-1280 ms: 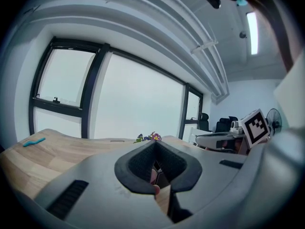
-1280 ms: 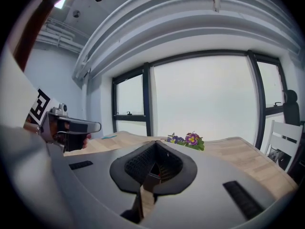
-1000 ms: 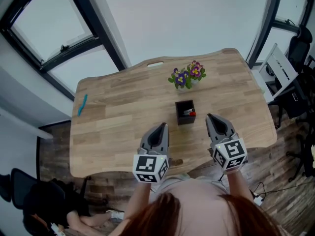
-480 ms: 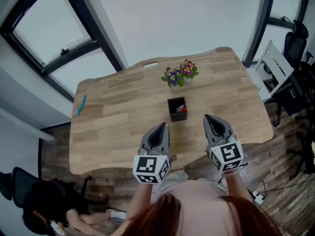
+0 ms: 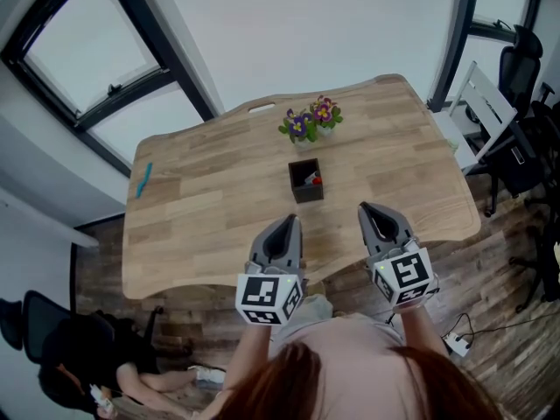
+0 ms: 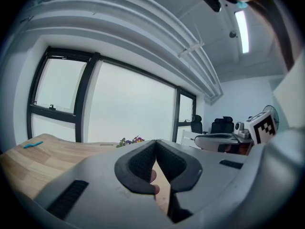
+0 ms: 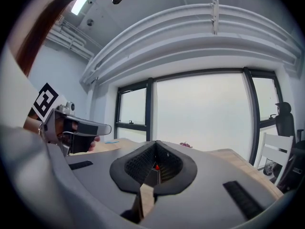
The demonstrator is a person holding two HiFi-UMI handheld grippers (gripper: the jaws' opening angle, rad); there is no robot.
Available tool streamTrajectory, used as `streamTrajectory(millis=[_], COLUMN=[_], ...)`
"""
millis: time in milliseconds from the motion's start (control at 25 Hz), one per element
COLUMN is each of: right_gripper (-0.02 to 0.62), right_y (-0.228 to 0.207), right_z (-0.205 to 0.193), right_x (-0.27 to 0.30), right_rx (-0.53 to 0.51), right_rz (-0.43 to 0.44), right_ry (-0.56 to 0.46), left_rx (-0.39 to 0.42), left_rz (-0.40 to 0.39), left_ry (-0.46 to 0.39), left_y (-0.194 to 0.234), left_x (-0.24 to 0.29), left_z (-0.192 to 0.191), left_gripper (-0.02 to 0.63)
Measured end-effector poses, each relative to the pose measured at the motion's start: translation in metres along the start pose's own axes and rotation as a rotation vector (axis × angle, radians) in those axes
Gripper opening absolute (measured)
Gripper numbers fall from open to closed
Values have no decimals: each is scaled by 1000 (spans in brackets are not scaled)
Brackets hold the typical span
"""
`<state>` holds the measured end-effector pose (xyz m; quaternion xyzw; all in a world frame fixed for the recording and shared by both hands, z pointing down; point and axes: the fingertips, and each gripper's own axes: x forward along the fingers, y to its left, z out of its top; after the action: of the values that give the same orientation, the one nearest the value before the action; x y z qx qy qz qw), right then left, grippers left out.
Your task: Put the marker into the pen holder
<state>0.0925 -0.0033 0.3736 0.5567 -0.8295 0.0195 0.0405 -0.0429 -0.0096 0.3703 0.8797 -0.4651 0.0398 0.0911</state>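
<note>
The black pen holder (image 5: pixel 305 182) stands mid-table with the red-capped marker (image 5: pixel 316 180) inside it. Both grippers hover over the table's near edge, short of the holder. My left gripper (image 5: pixel 284 224) is shut and empty, with its padded jaws meeting at the tip in the left gripper view (image 6: pixel 156 142). My right gripper (image 5: pixel 369 208) is shut and empty too, its jaws meeting in the right gripper view (image 7: pixel 156 144). A bit of the marker's red cap (image 7: pixel 156 166) shows through the slit below that gripper's closed tips.
A small pot of purple and pink flowers (image 5: pixel 311 122) sits just behind the holder. A blue item (image 5: pixel 142 182) lies near the wooden table's (image 5: pixel 210 208) left edge. A white chair (image 5: pixel 486 112) and black office chairs (image 5: pixel 525 68) stand to the right.
Both grippers have drawn back from the holder toward the table's near edge, staying shut. The marker stays in the holder.
</note>
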Motion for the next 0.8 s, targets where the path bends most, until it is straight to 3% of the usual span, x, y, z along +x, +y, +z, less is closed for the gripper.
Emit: streamTrajectory(millis=[800], right_gripper=[0], right_y=[3], right_z=[1], right_x=[-56], right_rx=[-4], right_rz=[42], right_ry=[-29], left_rx=[-9], left_rz=[8], left_ry=[-1], left_y=[-52], left_x=[-30], left_z=[-10], left_gripper=[2])
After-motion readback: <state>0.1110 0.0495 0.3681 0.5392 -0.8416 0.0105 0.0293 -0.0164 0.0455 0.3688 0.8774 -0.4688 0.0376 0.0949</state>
